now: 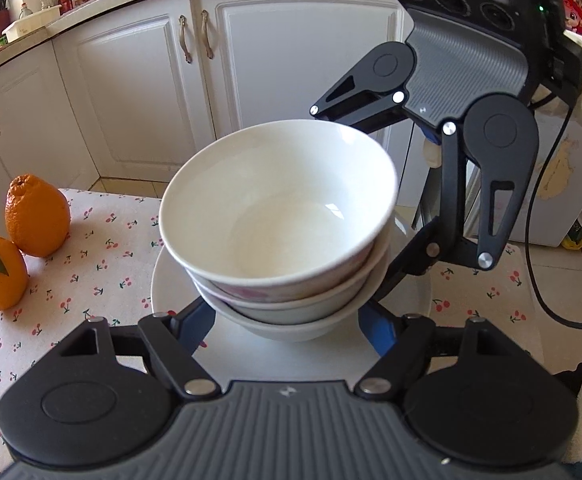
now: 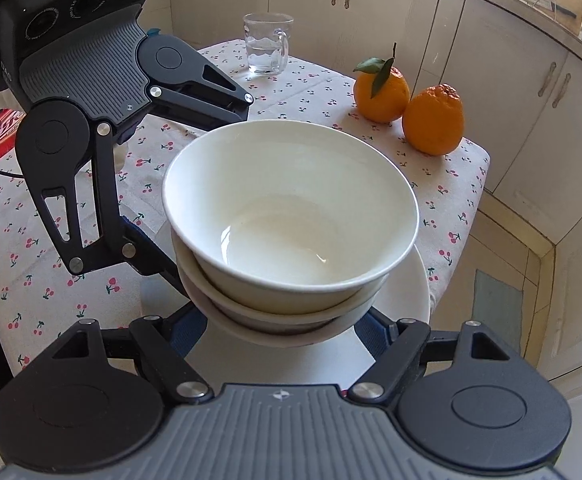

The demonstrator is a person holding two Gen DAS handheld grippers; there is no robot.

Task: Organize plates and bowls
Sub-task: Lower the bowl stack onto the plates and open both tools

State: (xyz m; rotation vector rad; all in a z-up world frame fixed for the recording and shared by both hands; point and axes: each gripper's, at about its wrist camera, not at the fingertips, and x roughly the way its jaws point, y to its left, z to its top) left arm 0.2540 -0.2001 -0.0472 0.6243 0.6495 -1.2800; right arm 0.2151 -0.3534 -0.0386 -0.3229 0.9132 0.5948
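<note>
Three white glazed ceramic bowls [image 1: 279, 216], nested one in another, stand on one white round plate [image 1: 171, 288] at the centre of both views. The top bowl is smooth and plain inside; the middle one shows a pink pattern on its outer wall; of the bottom one only the rim and lower curve show.

My left gripper [image 1: 287, 320] fills the bottom of the left wrist view, its blue-padded fingers [image 1: 379, 326] either side of the lowest bowl, half spread. Pads sit close against the bowl's base, but the bowl hides the contact, so I cannot tell if they press.

My right gripper [image 2: 281, 328] stands likewise in the right wrist view, at the bottom, fingers half apart about the same stack; grip also hidden. Each gripper appears in the other's view, reaching in from the upper side toward the stack. Bodies are matte black linkages with grey ribbed plates.

The table [image 2: 51, 280] wears a white cloth printed with small red cherries. Two oranges [image 2: 433, 120], dimpled skin, touch each other at upper right of the right view; one keeps a stalk and green leaves. One clear glass mug [image 2: 267, 46] with a handle stands at top centre. White panelled cabinet doors [image 1: 131, 92] with metal handles run behind.
</note>
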